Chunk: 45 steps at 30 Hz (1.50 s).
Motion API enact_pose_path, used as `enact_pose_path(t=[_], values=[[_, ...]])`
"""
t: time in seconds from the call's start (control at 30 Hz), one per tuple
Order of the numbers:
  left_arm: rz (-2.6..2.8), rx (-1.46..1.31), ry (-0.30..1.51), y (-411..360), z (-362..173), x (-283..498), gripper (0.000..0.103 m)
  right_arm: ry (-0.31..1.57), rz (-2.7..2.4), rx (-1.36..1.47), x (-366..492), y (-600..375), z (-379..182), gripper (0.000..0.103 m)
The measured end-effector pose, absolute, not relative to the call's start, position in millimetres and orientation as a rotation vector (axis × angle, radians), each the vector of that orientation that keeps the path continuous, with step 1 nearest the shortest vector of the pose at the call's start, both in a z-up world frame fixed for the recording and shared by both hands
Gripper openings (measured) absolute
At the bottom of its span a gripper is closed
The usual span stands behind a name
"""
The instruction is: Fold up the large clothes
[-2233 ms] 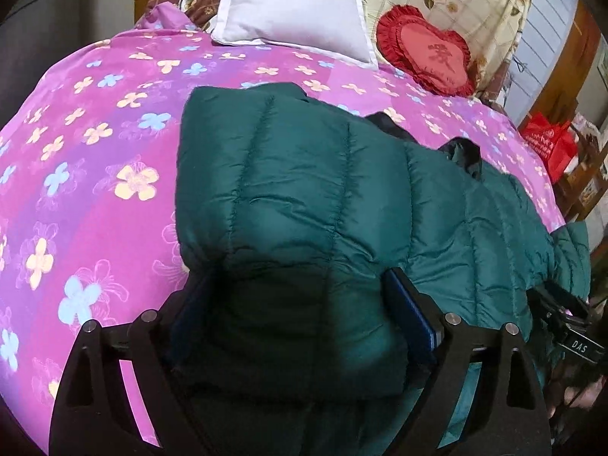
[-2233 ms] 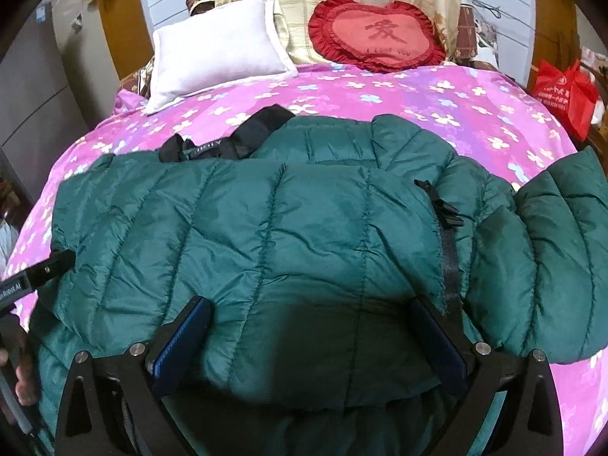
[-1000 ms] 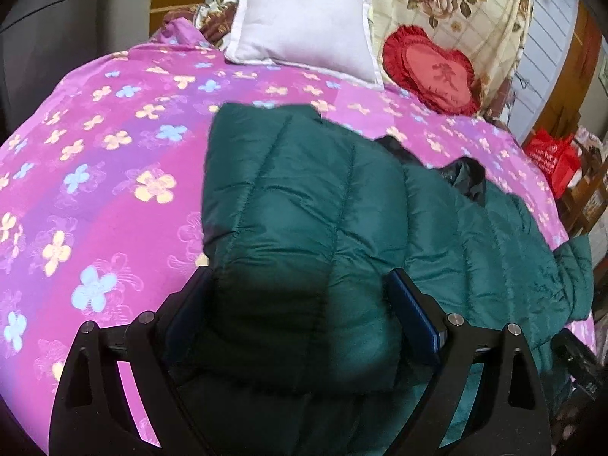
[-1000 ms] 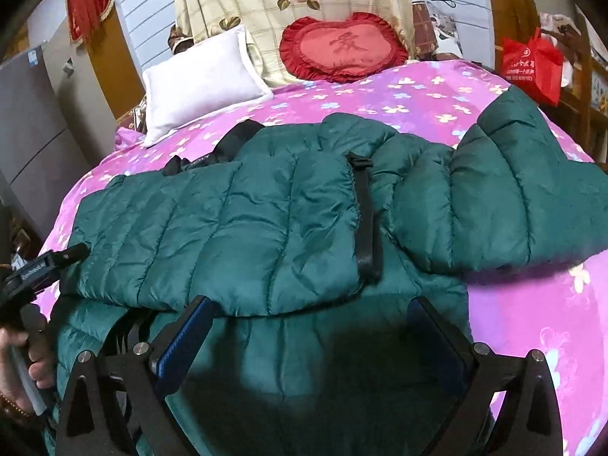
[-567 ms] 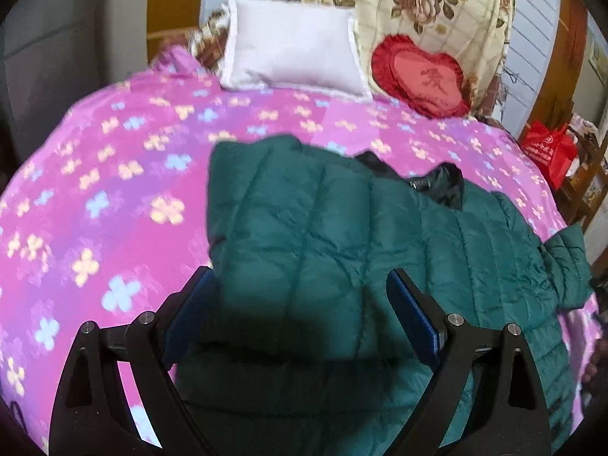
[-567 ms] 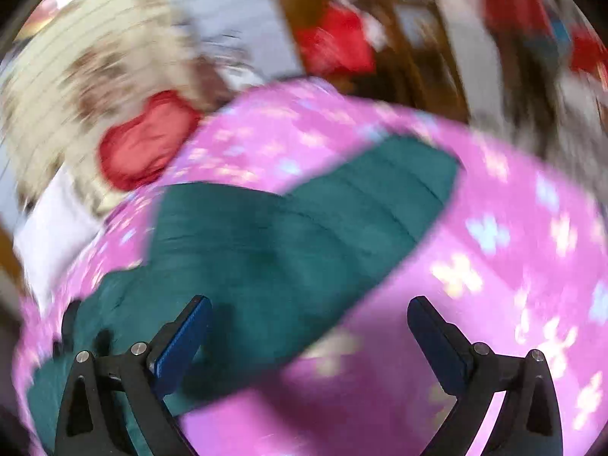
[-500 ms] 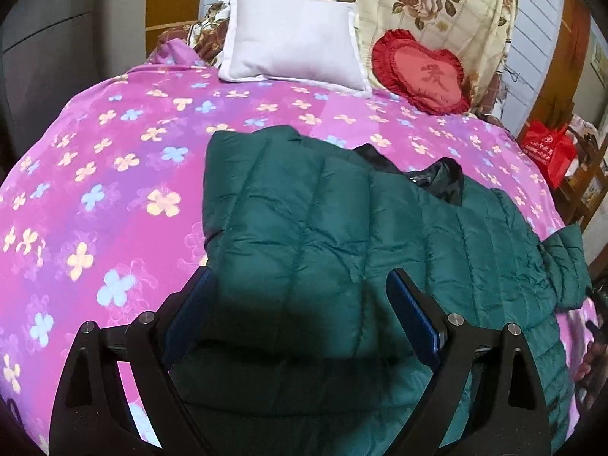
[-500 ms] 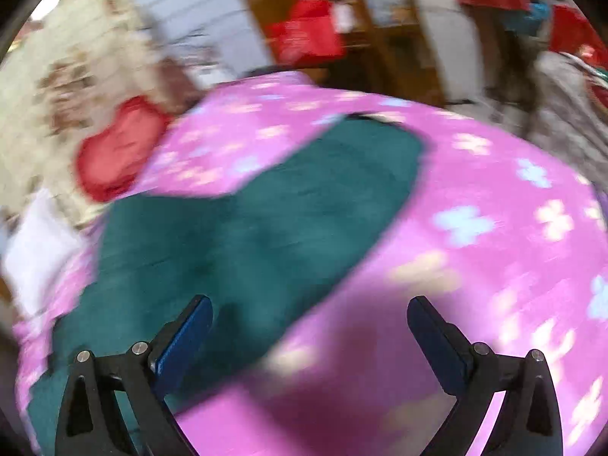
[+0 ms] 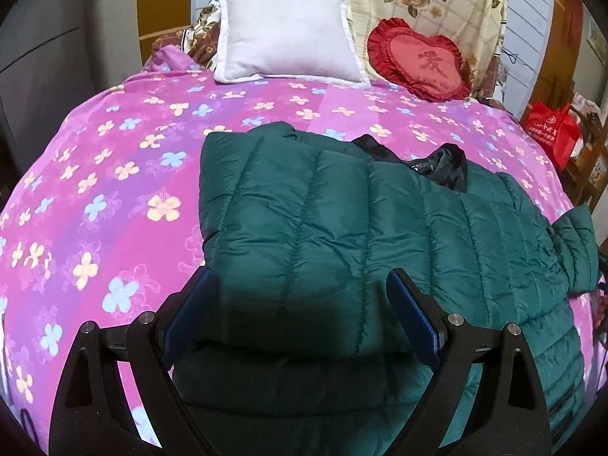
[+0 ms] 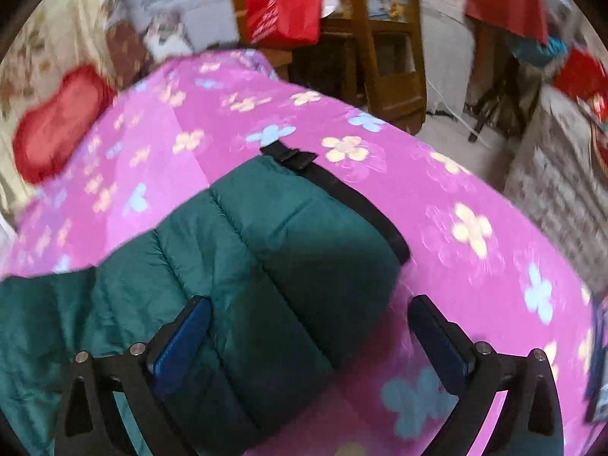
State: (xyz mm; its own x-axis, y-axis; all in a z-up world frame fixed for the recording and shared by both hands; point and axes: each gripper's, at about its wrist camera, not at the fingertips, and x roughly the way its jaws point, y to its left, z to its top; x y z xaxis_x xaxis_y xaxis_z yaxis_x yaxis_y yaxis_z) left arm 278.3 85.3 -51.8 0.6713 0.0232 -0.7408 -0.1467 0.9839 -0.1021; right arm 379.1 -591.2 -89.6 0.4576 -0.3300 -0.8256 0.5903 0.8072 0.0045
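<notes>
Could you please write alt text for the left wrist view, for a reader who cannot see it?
A dark green puffer jacket lies partly folded on a pink flowered bedspread, with the open left gripper just above its near edge. A white pillow and red heart cushion sit behind.

Ahead, a bed with pink flowered cover (image 9: 114, 174), white pillow (image 9: 285, 38), red heart cushion (image 9: 421, 64); wooden shelf (image 10: 383, 34) beyond.
</notes>
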Motion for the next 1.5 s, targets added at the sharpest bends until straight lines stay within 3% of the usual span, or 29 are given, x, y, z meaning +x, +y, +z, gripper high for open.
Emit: enact_pose_path(t=[0.07,0.13,0.17,0.2,0.4,0.7,1.17,1.47,1.5], values=[[0.101,-0.173,0.847,88.8,-54.9,280.6,0.091,0.929,-0.558,0.293,378.0,-587.9,-89.7,0.097],[0.105,-0.196,0.862,93.8,-58.3,283.1,0.091,0.887,-0.533,0.263,373.2,-578.3,-84.2,0.056],[0.108,-0.202,0.864,95.0,-58.7,283.0,0.091,0.874,-0.535,0.248,371.6,-574.4,-82.7,0.046],[0.115,-0.209,0.867,97.1,-59.3,283.1,0.091,0.828,-0.551,0.226,365.1,-569.2,-76.6,0.029],[0.135,-0.187,0.864,96.7,-54.2,280.4,0.091,0.646,-0.588,0.166,325.2,-536.2,-33.6,0.018],[0.101,-0.129,0.847,79.0,-47.2,274.3,0.091,0.539,-0.378,0.091,281.2,-390.9,19.6,0.017],[-0.028,-0.196,0.822,75.8,-38.9,279.4,0.091,0.599,0.058,-0.339,273.0,-167.0,-60.5,0.017],[0.004,-0.149,0.837,69.8,-47.3,283.9,0.091,0.554,-0.123,-0.244,275.2,-216.3,-45.7,0.018],[0.012,-0.157,0.840,71.9,-48.5,284.3,0.091,0.535,-0.161,-0.234,274.3,-227.1,-39.7,0.026]])
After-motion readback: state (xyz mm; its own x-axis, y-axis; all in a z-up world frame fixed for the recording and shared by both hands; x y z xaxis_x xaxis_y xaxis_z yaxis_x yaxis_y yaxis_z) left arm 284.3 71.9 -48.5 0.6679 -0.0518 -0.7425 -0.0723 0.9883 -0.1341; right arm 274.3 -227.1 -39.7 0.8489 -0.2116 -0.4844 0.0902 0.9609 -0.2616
